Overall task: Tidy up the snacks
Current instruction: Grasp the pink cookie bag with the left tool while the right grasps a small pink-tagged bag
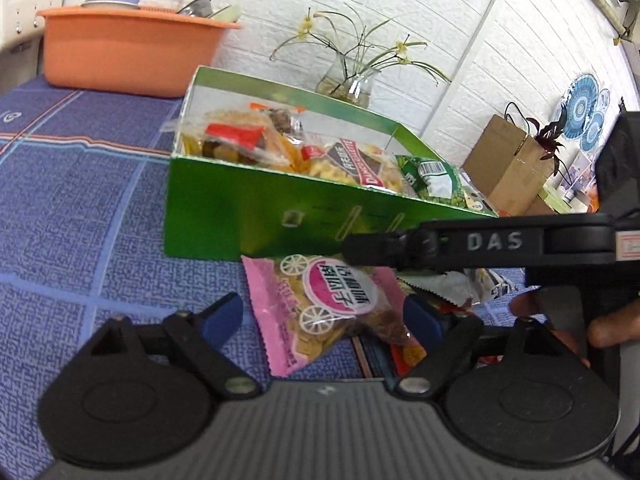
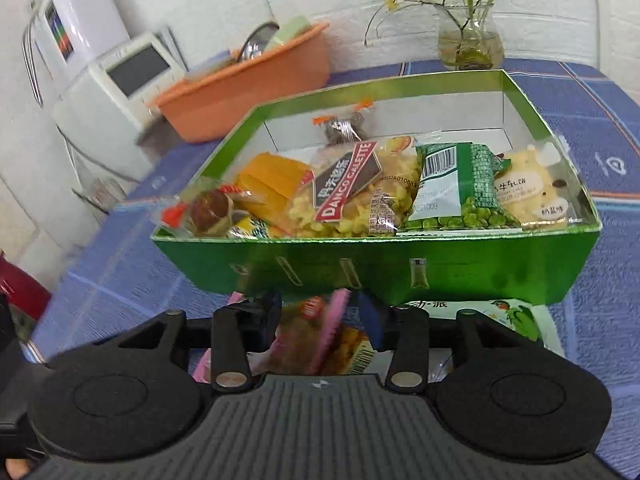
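Observation:
A green cardboard box (image 1: 256,208) (image 2: 460,272) on the blue tablecloth holds several snack packets, among them a Danco Galette bag (image 2: 348,184) and a green pea bag (image 2: 460,188). A pink snack packet (image 1: 320,312) lies on the cloth in front of the box, between the blue fingers of my open left gripper (image 1: 322,320). My right gripper (image 2: 320,320) hangs just before the box, its fingers close around a pink-edged packet (image 2: 332,336); its black arm also shows in the left wrist view (image 1: 480,244). More packets lie under it (image 1: 452,296).
An orange basin (image 1: 128,52) (image 2: 248,88) with dishes stands behind the box. A glass vase with flowers (image 1: 352,84) (image 2: 470,40) is at the back. A cardboard carton (image 1: 508,168) is at the right. A white-green packet (image 2: 508,316) lies right of the box front.

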The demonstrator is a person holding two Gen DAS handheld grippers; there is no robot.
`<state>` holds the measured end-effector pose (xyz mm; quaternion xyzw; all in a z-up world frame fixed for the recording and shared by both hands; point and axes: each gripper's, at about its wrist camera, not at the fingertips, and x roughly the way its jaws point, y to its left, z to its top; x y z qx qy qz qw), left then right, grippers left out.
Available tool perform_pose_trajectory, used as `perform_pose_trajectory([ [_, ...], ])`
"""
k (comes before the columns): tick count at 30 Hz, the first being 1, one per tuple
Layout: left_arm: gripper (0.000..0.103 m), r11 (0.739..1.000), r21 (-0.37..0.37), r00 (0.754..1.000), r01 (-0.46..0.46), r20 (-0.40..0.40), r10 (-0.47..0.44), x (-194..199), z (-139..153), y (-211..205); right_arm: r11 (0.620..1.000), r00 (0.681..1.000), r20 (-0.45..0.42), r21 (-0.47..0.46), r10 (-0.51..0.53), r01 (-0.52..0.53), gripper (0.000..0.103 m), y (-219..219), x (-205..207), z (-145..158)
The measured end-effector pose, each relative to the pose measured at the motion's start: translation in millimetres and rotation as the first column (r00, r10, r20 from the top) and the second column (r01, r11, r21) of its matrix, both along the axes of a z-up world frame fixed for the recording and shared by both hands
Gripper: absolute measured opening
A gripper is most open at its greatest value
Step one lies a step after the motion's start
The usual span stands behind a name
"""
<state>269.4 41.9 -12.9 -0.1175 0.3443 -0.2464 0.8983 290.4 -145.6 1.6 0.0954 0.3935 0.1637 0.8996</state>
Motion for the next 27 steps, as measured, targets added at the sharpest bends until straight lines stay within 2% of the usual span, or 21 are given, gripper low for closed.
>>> perform_pose_trajectory([
  [2,0.085,1.000,-0.007,1.000,0.003,0.000,-0.003,0.8,-0.6,0.5,1.000,1.000,-0.029,0.002,-0.004,0.004,0.084,-1.1,4.0,-0.1],
  [4,0.082,1.000,-0.026,1.000,0.000,-0.005,0.000,2.1,-1.2,1.5,0.999,0.999,-0.051,0.043,0.015,-0.013,0.085,-3.0,5.9,0.1],
  [6,0.076,0.999,-0.042,1.000,-0.008,-0.010,0.008,2.3,-1.3,2.9,0.994,0.999,-0.045,0.106,0.025,-0.020,0.079,-1.3,4.1,-0.6],
  [8,0.071,0.998,-0.062,0.999,-0.025,-0.026,0.024,0.9,-0.5,7.8,0.991,1.000,-0.016,0.133,0.006,-0.004,0.060,-0.8,-3.5,0.4],
  [9,0.061,0.997,-0.071,0.999,-0.036,-0.029,0.034,-0.1,1.2,10.3,0.989,1.000,-0.007,0.146,0.000,0.001,0.058,-1.5,-7.1,1.2],
  [12,0.048,0.995,-0.094,0.999,-0.030,-0.040,0.026,-2.1,6.9,15.8,0.987,1.000,0.005,0.162,-0.014,0.013,0.057,-0.6,-20.8,5.5],
  [15,0.045,0.995,-0.091,0.999,-0.027,-0.030,0.024,-4.4,8.1,14.6,0.993,0.997,0.071,0.111,0.019,-0.027,0.056,7.5,-34.3,12.4],
  [16,0.045,0.996,-0.087,0.999,-0.024,-0.026,0.022,-5.2,8.5,14.5,0.995,0.996,0.088,0.095,0.027,-0.036,0.055,9.4,-37.3,13.9],
  [17,0.045,0.996,-0.086,1.000,-0.023,-0.022,0.022,-6.2,9.0,14.3,0.996,0.994,0.108,0.079,0.035,-0.044,0.048,9.6,-39.8,14.8],
  [20,0.047,0.997,-0.070,1.000,-0.021,-0.017,0.020,-5.5,8.0,14.0,0.995,0.993,0.112,0.091,0.041,-0.051,0.043,4.7,-39.1,11.1],
  [22,0.061,0.998,-0.039,0.998,-0.044,-0.047,0.043,-2.0,3.7,14.1,0.989,0.999,0.051,0.147,0.019,-0.027,0.045,-5.0,-34.3,2.6],
  [24,0.070,0.999,-0.025,0.999,-0.031,-0.042,0.030,-2.3,1.8,14.9,0.975,1.000,0.009,0.224,0.007,-0.008,0.047,-14.6,-33.3,-3.8],
  [25,0.075,1.000,-0.015,0.999,-0.013,-0.041,0.013,-2.8,2.4,13.9,0.969,1.000,-0.007,0.247,0.009,-0.007,0.052,-17.5,-32.8,-5.3],
  [26,0.083,1.000,-0.013,0.999,0.008,-0.041,-0.009,-3.9,2.6,13.0,0.963,0.999,-0.024,0.267,0.025,-0.017,0.062,-18.6,-32.5,-6.4],
  [27,0.085,1.000,-0.007,0.999,0.024,-0.036,-0.024,-5.6,2.4,11.5,0.961,0.998,-0.038,0.275,0.051,-0.039,0.069,-18.0,-30.7,-7.0],
])
